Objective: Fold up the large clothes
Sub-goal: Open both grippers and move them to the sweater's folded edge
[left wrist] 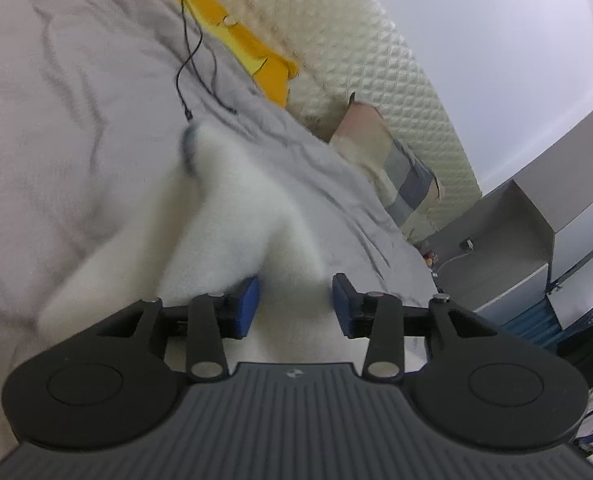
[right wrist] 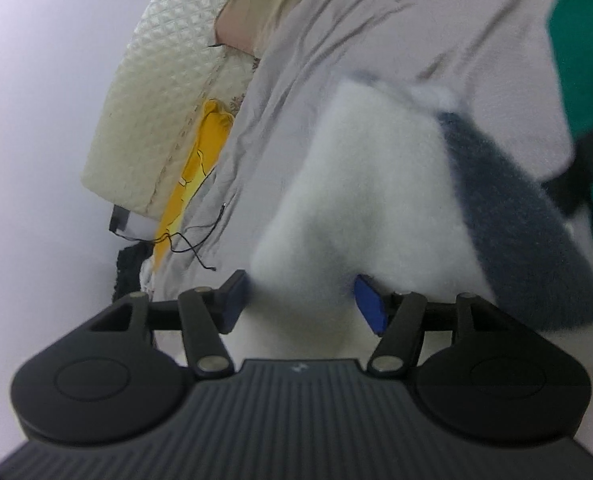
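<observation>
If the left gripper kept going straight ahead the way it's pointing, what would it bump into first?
Most likely the fluffy white garment: it already lies between the open left gripper and stretches ahead over the grey bedsheet. Blur makes depth uncertain.

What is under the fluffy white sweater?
The fluffy white sweater lies on a wrinkled grey bedsheet, which shows all around it. A dark grey fuzzy part shows beside the white. Anything right beneath the sweater is covered.

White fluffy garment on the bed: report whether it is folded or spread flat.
Folded, at least partly: the white fluffy garment lies doubled in a thick bunch over its dark grey part on the grey bedsheet.
</observation>
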The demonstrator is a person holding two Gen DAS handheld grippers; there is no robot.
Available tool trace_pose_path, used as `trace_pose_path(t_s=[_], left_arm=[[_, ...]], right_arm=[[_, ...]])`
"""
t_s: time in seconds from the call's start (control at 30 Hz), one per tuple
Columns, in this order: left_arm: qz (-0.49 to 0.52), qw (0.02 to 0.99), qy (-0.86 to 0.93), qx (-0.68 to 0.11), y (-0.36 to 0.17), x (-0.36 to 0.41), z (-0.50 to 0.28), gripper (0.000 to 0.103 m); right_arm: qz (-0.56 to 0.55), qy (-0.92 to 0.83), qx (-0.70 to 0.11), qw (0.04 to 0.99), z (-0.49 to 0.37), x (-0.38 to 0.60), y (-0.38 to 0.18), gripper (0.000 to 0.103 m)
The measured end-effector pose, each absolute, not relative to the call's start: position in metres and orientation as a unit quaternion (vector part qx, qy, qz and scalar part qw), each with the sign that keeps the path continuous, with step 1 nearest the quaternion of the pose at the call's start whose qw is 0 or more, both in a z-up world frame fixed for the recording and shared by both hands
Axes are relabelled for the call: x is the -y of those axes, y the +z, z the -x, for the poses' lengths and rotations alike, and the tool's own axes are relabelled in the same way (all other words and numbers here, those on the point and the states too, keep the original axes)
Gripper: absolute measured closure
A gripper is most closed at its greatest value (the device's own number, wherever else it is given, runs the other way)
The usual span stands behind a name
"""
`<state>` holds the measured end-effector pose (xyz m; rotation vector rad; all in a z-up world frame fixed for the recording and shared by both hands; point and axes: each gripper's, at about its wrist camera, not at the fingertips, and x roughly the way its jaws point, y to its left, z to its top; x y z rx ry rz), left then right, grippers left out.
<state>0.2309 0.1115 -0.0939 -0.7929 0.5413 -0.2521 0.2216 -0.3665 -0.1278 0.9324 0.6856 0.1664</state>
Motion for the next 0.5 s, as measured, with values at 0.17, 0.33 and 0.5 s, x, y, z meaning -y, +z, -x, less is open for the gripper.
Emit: trace_pose_path(t_s=[0.17, 0.33, 0.5], left_arm=[[0.369, 0.879, -0.085, -0.291, -0.129, -0.118, -0.262, 0.053], [0.375, 0.873, -0.088, -0.3, -0.142, -0.125, -0.275, 0.053], [0.309, 0.9, -0.079, -0.296, -0.13, -0.11, -0.271, 0.053]], right_arm=[[-0.397, 0.091, -0.32, 0.855, -0.246, 0.359, -0.144, 0.043], [-0.36, 0.1, -0.317, 0.872, -0.256, 0.353, -0.149, 0.043], [-0.32, 0.097, -0.319, 0.887, -0.251, 0.343, -0.141, 0.043]])
